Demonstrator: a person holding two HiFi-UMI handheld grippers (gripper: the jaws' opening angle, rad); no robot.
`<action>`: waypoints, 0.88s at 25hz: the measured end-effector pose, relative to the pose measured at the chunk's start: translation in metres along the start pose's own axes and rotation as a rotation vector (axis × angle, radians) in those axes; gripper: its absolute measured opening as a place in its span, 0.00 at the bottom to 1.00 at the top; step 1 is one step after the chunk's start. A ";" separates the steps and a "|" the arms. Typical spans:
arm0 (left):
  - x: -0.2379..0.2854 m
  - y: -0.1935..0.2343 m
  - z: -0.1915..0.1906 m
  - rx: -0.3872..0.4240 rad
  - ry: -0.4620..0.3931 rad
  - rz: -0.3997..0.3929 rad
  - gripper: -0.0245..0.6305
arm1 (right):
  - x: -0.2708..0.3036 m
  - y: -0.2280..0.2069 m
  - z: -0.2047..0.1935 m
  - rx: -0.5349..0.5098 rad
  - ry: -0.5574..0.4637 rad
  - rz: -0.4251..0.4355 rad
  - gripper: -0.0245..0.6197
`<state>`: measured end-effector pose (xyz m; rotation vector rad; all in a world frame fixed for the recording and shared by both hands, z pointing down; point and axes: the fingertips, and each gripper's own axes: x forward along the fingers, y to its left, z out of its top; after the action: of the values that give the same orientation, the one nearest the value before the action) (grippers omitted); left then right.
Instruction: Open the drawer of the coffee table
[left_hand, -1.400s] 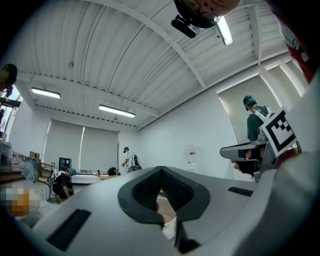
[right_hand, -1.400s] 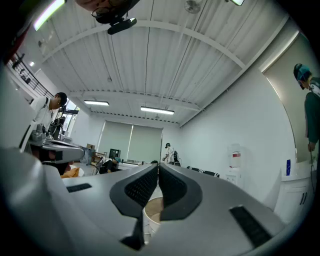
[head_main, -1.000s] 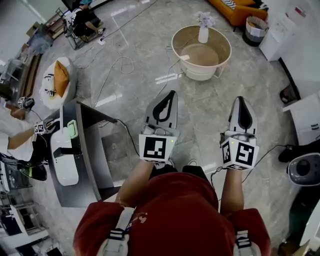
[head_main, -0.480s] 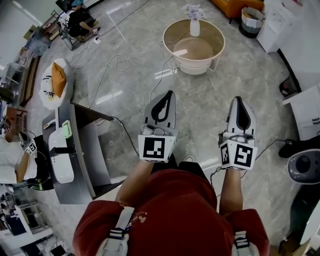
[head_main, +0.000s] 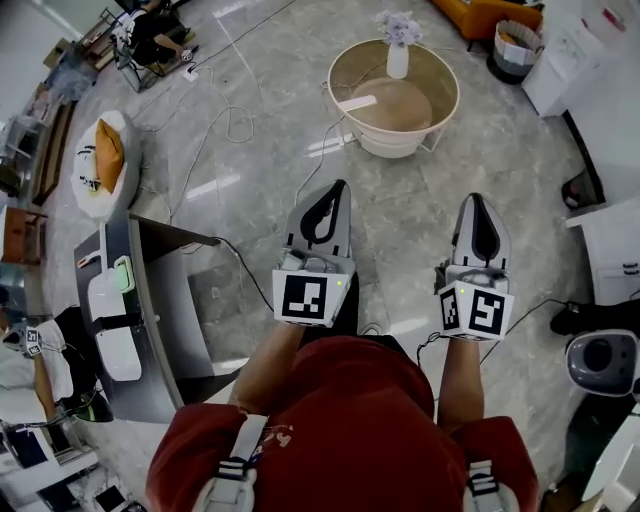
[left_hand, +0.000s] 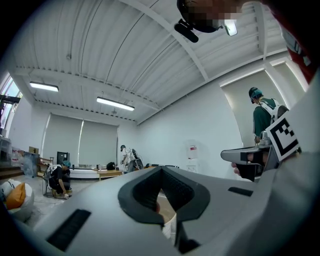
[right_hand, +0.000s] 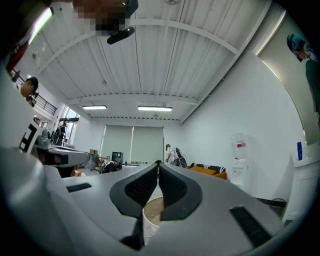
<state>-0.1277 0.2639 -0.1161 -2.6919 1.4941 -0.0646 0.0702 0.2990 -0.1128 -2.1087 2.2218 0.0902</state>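
Both tools empty. Left gripper (head_main: 338, 192): jaws pressed together, nothing between them. Right gripper (head_main: 479, 203): same, jaws together. I'm holding them side by side, roughly level, over the grey marble floor (head_main: 540, 170). The round coffee table (head_main: 400, 105) sits ahead, well apart from both tips, with a white vase (head_main: 398, 62) of flowers near its far edge. Can't make out the drawer from here.
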 end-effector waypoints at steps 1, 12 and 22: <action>0.014 0.009 -0.003 0.008 0.001 0.000 0.06 | 0.015 0.001 -0.002 0.003 -0.006 0.006 0.08; 0.182 0.143 -0.057 0.012 0.026 0.023 0.06 | 0.228 0.037 -0.050 -0.070 0.063 0.051 0.08; 0.292 0.132 -0.083 0.075 -0.077 0.001 0.06 | 0.312 -0.013 -0.114 0.006 0.127 0.064 0.08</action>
<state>-0.0903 -0.0562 -0.0407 -2.6037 1.4414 -0.0159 0.0649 -0.0226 -0.0293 -2.0962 2.3567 -0.0480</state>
